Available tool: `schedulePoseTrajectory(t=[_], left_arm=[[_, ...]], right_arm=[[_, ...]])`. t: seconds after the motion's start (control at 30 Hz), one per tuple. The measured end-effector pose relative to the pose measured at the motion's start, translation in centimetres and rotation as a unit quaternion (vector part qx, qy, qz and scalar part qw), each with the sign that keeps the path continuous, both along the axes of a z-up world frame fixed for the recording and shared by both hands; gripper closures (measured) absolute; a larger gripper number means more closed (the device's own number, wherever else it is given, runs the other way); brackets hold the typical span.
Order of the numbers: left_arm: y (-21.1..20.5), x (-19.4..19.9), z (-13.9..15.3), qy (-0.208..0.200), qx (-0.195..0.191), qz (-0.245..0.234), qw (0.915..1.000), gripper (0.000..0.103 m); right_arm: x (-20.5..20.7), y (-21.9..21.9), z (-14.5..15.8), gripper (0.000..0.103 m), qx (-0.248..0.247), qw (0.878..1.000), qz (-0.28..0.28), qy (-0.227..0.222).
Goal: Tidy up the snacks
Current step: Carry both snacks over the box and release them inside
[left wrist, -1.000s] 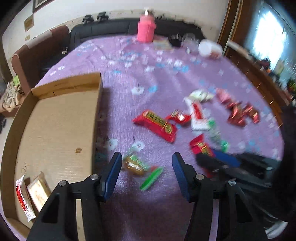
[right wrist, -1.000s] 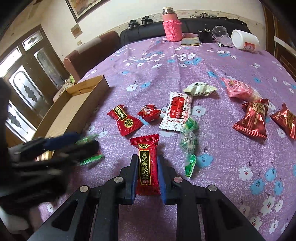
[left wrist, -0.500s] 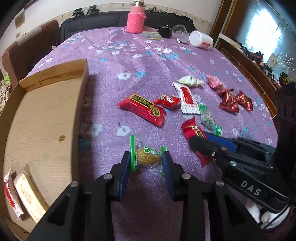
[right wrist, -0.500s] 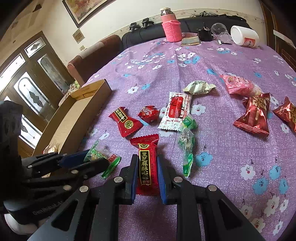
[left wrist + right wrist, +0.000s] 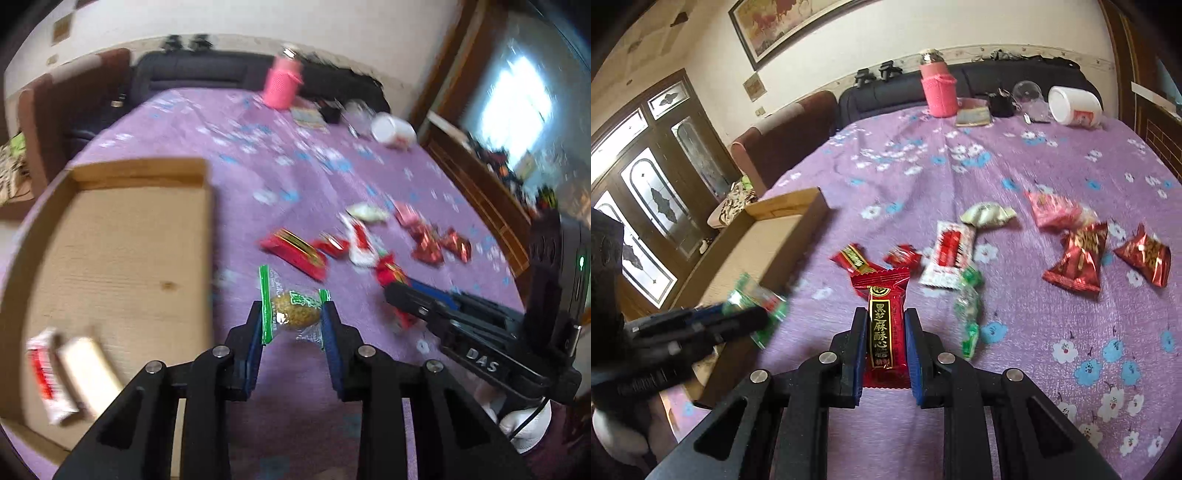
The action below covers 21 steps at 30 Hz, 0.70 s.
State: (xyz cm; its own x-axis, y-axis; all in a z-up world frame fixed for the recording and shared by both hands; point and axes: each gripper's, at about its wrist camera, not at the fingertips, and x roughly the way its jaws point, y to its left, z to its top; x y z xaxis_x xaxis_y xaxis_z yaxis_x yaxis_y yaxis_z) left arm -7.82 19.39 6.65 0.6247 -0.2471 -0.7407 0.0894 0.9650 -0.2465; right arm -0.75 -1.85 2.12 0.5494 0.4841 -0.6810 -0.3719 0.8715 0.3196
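My left gripper (image 5: 293,314) is shut on a clear green-edged snack packet (image 5: 295,312) and holds it above the purple cloth, just right of the cardboard box (image 5: 110,236). The box holds two packets (image 5: 62,373) at its near end. My right gripper (image 5: 885,328) is shut on a long red snack packet (image 5: 882,321) and holds it off the cloth. The right gripper also shows in the left wrist view (image 5: 391,291). The left gripper with its packet shows blurred in the right wrist view (image 5: 753,314), over the box's near wall.
Several loose snacks lie mid-table: red packets (image 5: 1078,258), a white-red packet (image 5: 947,254), green candies (image 5: 967,310), a pale packet (image 5: 986,214). A pink bottle (image 5: 938,88), a white jar (image 5: 1075,107) and small items stand at the far edge. A sofa lies beyond.
Both grippers have lifted their packets off the cloth. The left gripper has moved left towards the box with the green-edged packet. The right gripper stays shut on the red packet.
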Motion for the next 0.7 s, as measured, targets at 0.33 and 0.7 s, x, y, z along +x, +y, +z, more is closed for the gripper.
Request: schedulePoseTrajectory(t=[0.33, 0.7], left_arm=[[13.9, -1.6, 0.7, -0.001, 0.012, 0.139, 0.9903, 0.073], [19.4, 0.0, -1.8, 0.032, 0.023, 0.175, 0.9838, 0.073]], right_arm=[[1.0, 7.8, 2.7, 0.082, 0.037, 0.995, 0.087, 0.032], [2.6, 20.3, 0.7, 0.081, 0.004, 0.982, 0.166, 0.087]])
